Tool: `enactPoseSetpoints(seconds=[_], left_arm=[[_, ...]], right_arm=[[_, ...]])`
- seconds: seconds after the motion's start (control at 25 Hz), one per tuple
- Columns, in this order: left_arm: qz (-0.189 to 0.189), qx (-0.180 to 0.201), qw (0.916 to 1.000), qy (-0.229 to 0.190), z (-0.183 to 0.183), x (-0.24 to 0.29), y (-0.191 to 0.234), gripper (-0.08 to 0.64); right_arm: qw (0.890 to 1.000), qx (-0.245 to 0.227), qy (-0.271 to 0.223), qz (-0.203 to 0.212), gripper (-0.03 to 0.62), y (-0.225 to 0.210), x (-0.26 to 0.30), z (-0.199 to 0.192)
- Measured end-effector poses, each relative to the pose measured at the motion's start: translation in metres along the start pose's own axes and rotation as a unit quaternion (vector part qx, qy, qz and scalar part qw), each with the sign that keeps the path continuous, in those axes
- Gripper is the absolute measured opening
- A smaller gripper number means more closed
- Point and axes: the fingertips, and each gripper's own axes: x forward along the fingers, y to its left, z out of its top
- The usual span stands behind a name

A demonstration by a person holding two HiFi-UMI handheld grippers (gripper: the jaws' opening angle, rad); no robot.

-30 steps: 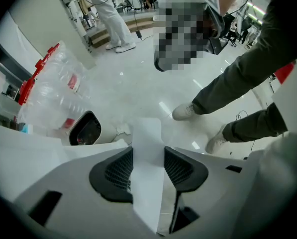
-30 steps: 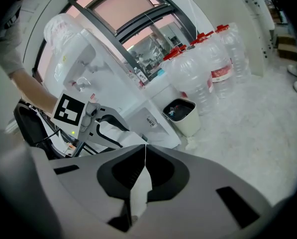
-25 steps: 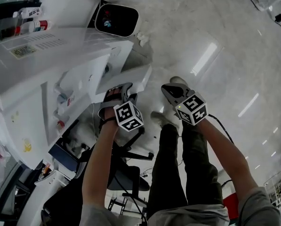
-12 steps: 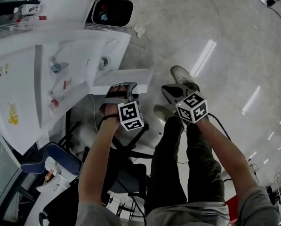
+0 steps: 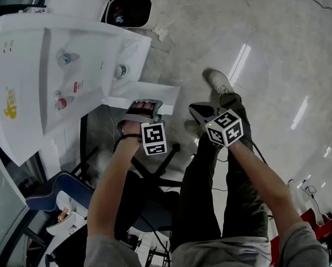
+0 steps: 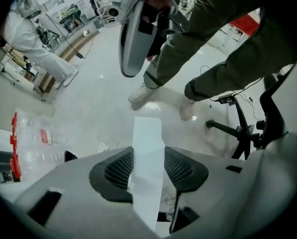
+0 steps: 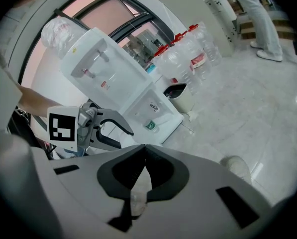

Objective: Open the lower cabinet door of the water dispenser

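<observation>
**Item:** lower cabinet door [image 5: 160, 92] of the water dispenser [image 5: 26, 77].
**Location:** head view, eleven o'clock of centre, standing swung out from the cabinet.
**Handling (my estimate):** thin, stiff, light panel with a smooth face and a free-swinging hinge. Best gripped at the free edge.
**Left gripper** [image 5: 142, 103]: clamped on that edge.
**Right gripper** [image 5: 194, 109]: three o'clock of the left one, jaws together, empty.

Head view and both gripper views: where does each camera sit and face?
Head view: on the person's head, looking steeply down at the water dispenser, its door, both forearms, legs, the left gripper and right gripper.
Left gripper view: on the left gripper, facing the floor; door edge between its jaws, the person's legs ahead.
Right gripper view: on the right gripper, facing the water dispenser; an arm shows.
Both gripper views show the opposite gripper.
</observation>
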Motion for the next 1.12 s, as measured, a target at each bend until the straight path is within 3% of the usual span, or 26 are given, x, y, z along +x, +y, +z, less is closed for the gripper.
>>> enactPoseSetpoints(seconds=[0.44,0.64,0.8,1.12], left_arm=[[-0.010,0.101,0.9944,0.029,-0.008,-0.005,-0.050,0.196],[-0.013,0.117,0.9924,0.037,-0.011,-0.005,-0.060,0.196],[-0.021,0.099,0.9942,0.037,-0.012,-0.004,-0.060,0.196],[-0.048,0.008,0.9987,0.017,-0.003,-0.031,-0.062,0.201]], right_arm=[[0.999,0.033,0.012,0.007,0.012,0.029,0.001,-0.028],[0.999,0.036,0.014,0.011,0.012,0.026,-0.001,-0.035],[0.999,0.037,0.011,0.009,0.012,0.023,-0.004,-0.036],[0.999,0.021,0.023,0.016,0.012,0.032,-0.031,-0.036]])
